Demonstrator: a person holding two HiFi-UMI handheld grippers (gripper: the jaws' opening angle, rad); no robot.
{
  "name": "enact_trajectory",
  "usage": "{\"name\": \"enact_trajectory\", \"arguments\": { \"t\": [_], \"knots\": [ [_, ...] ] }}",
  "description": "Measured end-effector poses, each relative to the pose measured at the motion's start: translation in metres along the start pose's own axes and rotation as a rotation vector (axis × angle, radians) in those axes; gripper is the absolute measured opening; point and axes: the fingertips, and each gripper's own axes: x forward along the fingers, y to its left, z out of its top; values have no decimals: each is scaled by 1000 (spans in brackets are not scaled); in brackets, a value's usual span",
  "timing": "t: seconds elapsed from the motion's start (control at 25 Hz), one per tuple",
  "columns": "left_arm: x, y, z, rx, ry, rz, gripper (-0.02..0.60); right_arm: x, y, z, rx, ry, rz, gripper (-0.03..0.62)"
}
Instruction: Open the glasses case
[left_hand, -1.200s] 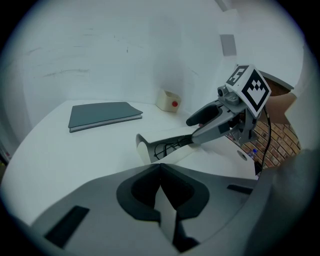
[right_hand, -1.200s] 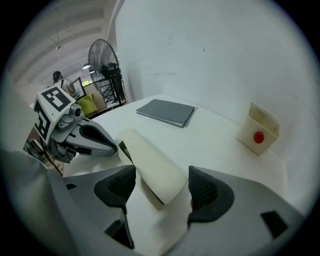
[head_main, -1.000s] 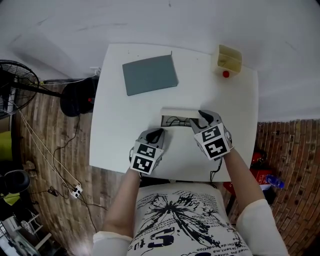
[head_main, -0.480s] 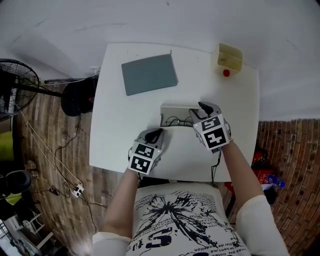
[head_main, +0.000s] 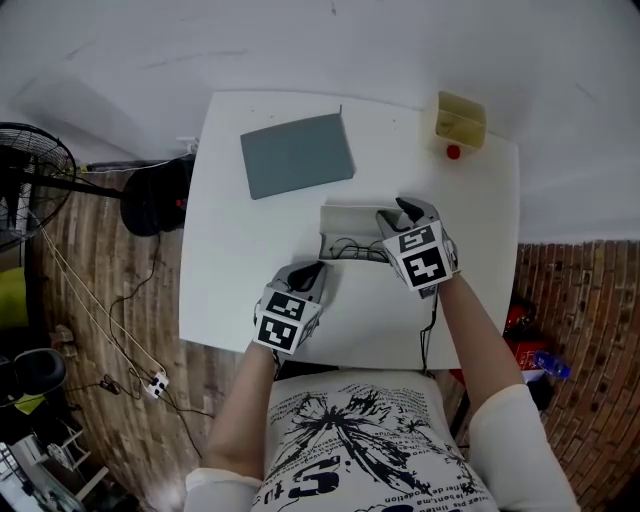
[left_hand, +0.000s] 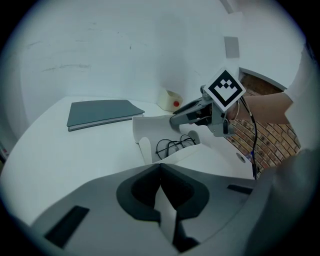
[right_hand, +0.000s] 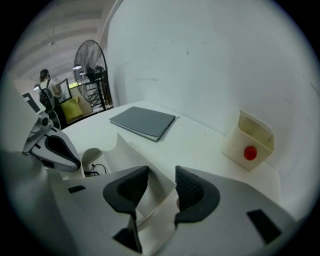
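left gripper (left_hand: 162, 200) clenched on glasses case (head_main: 345, 222) — right gripper (right_hand: 155, 195) just opening astride it | notebook (head_main: 297, 155) beyond

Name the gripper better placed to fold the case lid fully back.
Likely right. The right gripper is at the raised lid, jaws just opened further around its edge; the left gripper pins the near flap.
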Motion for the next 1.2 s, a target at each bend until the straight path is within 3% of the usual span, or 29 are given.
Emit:
{"name": "enact_trajectory", "arguments": {
  "t": [0.44, 0.52, 0.84, 1.2],
  "knots": [
    [-7, 5, 6, 7, -12, 6, 14, -22, -2, 1, 45, -36, -54, 221],
    [-14, 6, 18, 26, -47, 24, 14, -38, -2, 8, 52, -89, -55, 208],
    [-52, -9, 85, 156, -196, 31, 14, -106, -7, 40, 136, -311, -130, 19],
    [-129, -37, 163, 300, -433, 31, 14, -188, 7, 79, 118, -571, -160, 11]
  ]
}}
